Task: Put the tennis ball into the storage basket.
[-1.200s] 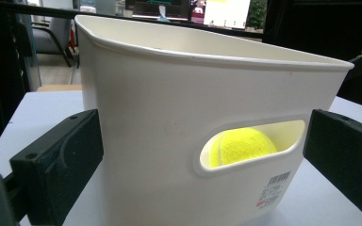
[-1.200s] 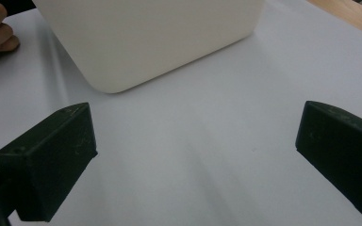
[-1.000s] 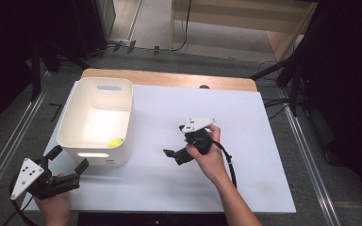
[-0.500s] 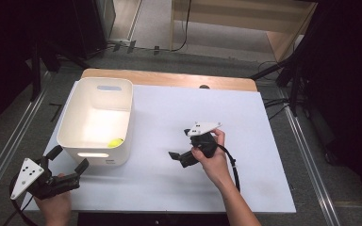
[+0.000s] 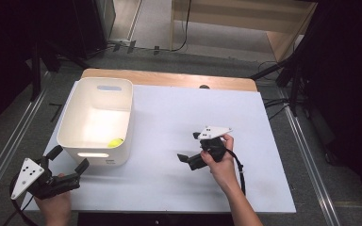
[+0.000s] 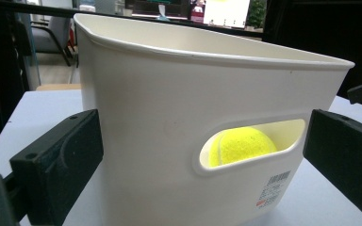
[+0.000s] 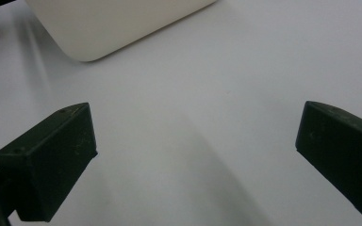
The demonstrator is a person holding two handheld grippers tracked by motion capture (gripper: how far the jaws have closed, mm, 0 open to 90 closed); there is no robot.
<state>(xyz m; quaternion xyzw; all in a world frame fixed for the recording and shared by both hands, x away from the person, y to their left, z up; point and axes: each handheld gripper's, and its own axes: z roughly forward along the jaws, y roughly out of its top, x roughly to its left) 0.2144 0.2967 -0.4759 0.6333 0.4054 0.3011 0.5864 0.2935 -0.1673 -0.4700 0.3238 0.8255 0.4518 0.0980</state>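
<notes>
You held your left gripper (image 5: 68, 165) with its jaws spread wide just before the near wall of the white bin (image 5: 70, 117), where the tennis ball (image 5: 117, 141) lay in the near right corner, while your right gripper (image 5: 190, 147) hovered open-jawed over the desk (image 5: 169, 108), well right of the bin.

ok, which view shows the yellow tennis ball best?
Left gripper view: the yellow tennis ball sits close and sharp behind the handle slot of the white plastic bin. High view shows it as a small yellow spot in the bin's near corner. Right gripper view catches a bin corner.
</notes>
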